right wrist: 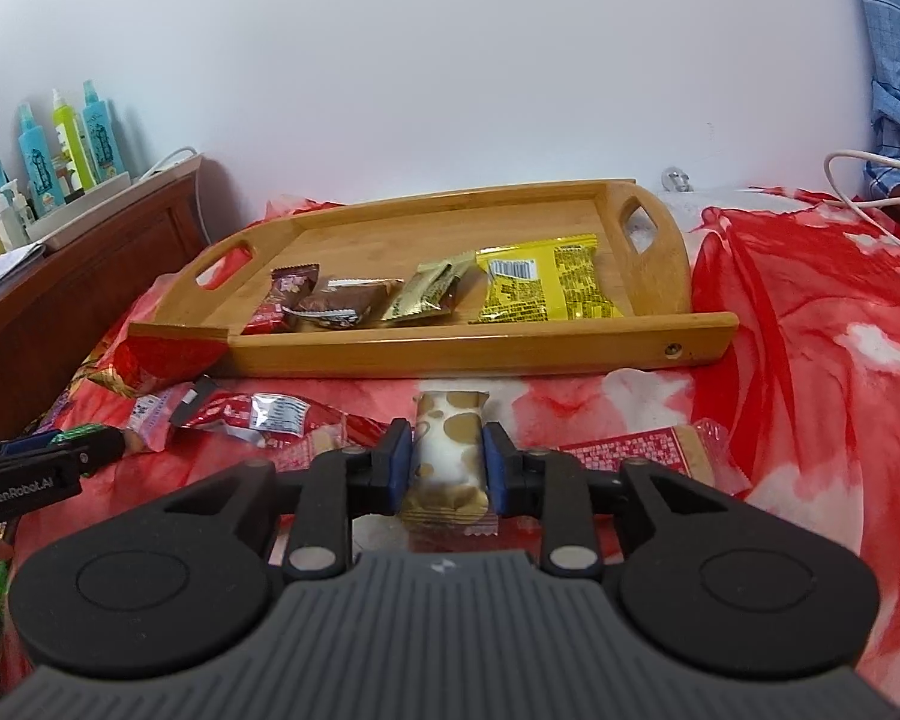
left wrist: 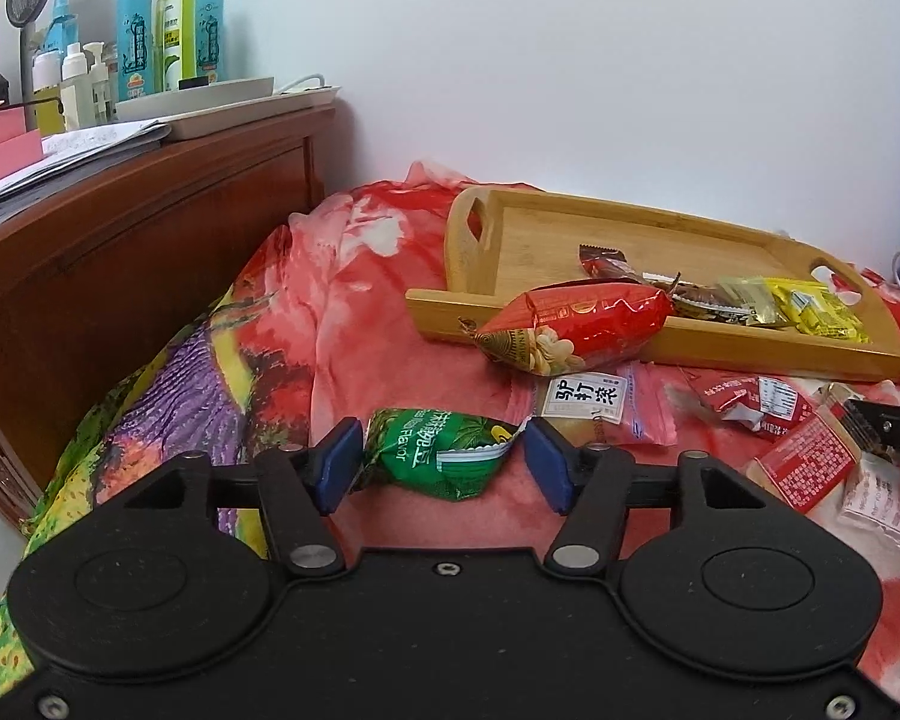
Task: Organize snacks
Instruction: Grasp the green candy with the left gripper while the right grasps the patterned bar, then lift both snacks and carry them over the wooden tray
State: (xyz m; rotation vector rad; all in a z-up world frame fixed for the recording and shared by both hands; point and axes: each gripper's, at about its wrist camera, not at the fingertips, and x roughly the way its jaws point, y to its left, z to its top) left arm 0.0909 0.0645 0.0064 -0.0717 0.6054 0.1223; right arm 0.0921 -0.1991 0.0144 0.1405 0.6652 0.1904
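A wooden tray (right wrist: 510,343) lies on the red floral bedspread and holds brown packets (right wrist: 336,300), a gold packet (right wrist: 426,291) and a yellow packet (right wrist: 540,288). A big red packet (left wrist: 576,324) leans on the tray's front wall (left wrist: 444,312). My left gripper (left wrist: 443,429) is open, and a green snack (left wrist: 438,450) lies on the cloth between its blue pads. My right gripper (right wrist: 446,429) stands open around a white and gold snack (right wrist: 450,462). Its pads sit close to that snack's sides without squeezing it. Between the grippers lie a pink packet (left wrist: 594,408) and red packets (left wrist: 750,405).
A dark wooden cabinet (left wrist: 120,252) borders the bed on the left. On it are papers and a white tray of spray bottles (left wrist: 168,36). The white wall stands right behind the wooden tray. A white cable (right wrist: 858,180) and blue checked cloth (right wrist: 894,60) are at the far right.
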